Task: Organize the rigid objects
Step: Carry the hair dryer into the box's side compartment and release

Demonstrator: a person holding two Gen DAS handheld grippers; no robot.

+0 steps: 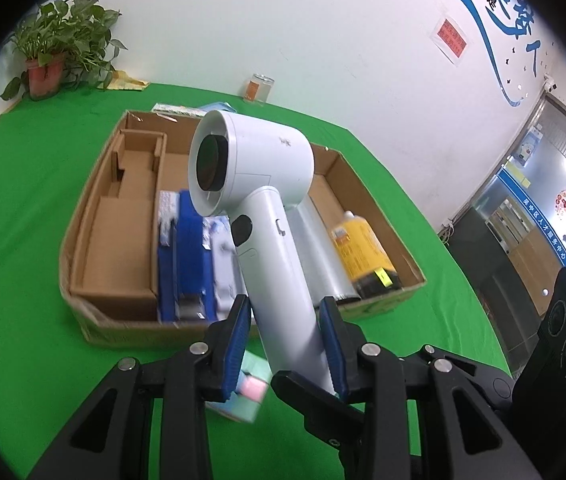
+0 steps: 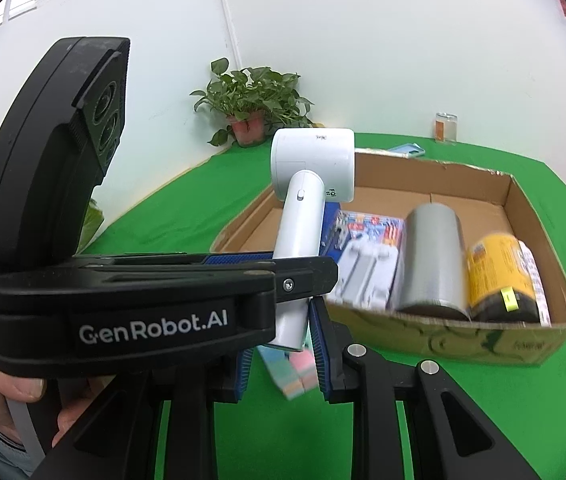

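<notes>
My left gripper (image 1: 285,312) is shut on the handle of a white hair dryer (image 1: 259,184), held upright above the green table in front of a cardboard box (image 1: 83,216). The dryer also shows in the right wrist view (image 2: 307,184), with the left gripper's fingers (image 2: 303,268) clamped across its handle. My right gripper (image 2: 279,360) is open and empty, just below and behind the dryer's handle. A pastel block (image 2: 295,372) lies on the table between its fingers. The box holds blue packs (image 1: 187,248), a silver can (image 2: 431,264) and a yellow bottle (image 2: 499,276).
A cardboard insert (image 1: 123,220) fills the box's left part. A potted plant (image 1: 63,48) stands at the far corner of the green table (image 1: 11,240). A glass jar (image 1: 258,88) stands by the wall. A light-blue item (image 2: 407,150) lies behind the box.
</notes>
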